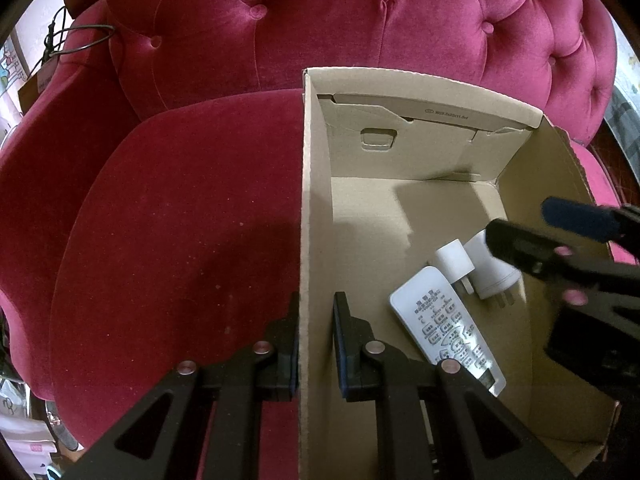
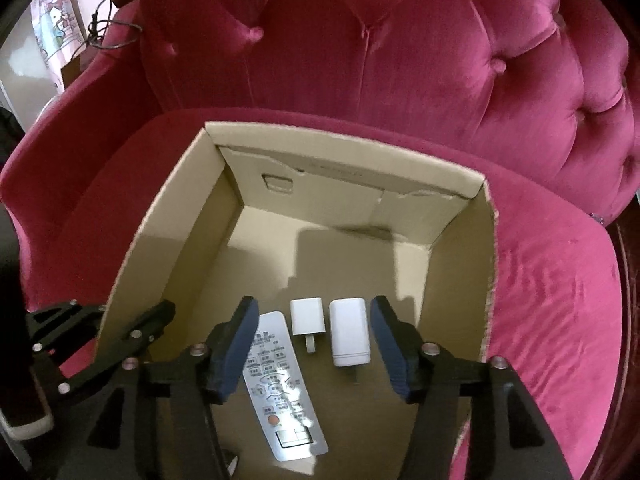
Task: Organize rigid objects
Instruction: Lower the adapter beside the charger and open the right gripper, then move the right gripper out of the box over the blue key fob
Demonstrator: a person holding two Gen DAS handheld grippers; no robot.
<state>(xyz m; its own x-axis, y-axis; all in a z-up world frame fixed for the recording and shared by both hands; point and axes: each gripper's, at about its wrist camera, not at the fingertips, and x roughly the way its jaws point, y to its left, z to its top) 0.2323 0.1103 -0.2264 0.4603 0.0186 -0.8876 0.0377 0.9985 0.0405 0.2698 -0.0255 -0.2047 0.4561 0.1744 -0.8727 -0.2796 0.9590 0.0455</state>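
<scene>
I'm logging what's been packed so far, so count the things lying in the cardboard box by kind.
Remote control: 1
White plug adapters: 2, a small one and a larger one
Total: 3, all on the floor of the cardboard box

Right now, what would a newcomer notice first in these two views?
A red tufted armchair fills both views, with an open cardboard box on its seat. On the box floor lie a white remote and two white plug adapters, a small one and a bigger one, side by side. The left gripper is clamped on the box's side wall, while the right gripper hangs open above the adapters.
</scene>
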